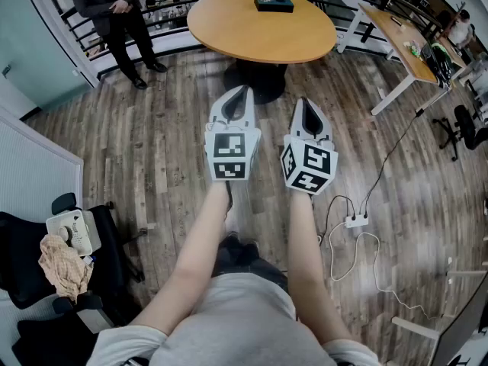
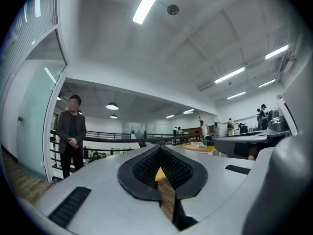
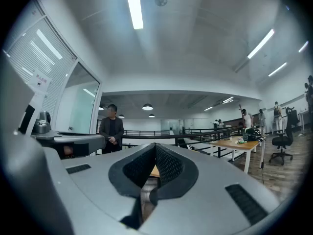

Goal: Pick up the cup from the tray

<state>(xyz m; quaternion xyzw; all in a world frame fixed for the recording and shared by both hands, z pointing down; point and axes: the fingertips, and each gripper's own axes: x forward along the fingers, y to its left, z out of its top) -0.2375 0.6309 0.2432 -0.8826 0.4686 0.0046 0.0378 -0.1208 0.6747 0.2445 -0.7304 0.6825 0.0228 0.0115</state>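
Observation:
A dark flat tray (image 1: 273,3) lies on the far side of a round wooden table (image 1: 263,33), several steps ahead of me. It is too small to make out a cup on it. My left gripper (image 1: 242,91) and right gripper (image 1: 306,102) are held level, side by side over the wood floor, both pointing at the table. Both are shut with nothing between their jaws. In the left gripper view the left gripper (image 2: 159,148) has its black pads meeting, with a sliver of tabletop behind. The right gripper (image 3: 155,145) looks the same in the right gripper view.
A person in dark clothes (image 1: 114,14) stands by the railing at the far left. A long desk (image 1: 400,40) and office chairs (image 1: 465,128) fill the right. A power strip with cables (image 1: 356,221) lies on the floor at right. A black chair with a cloth (image 1: 65,265) stands at my left.

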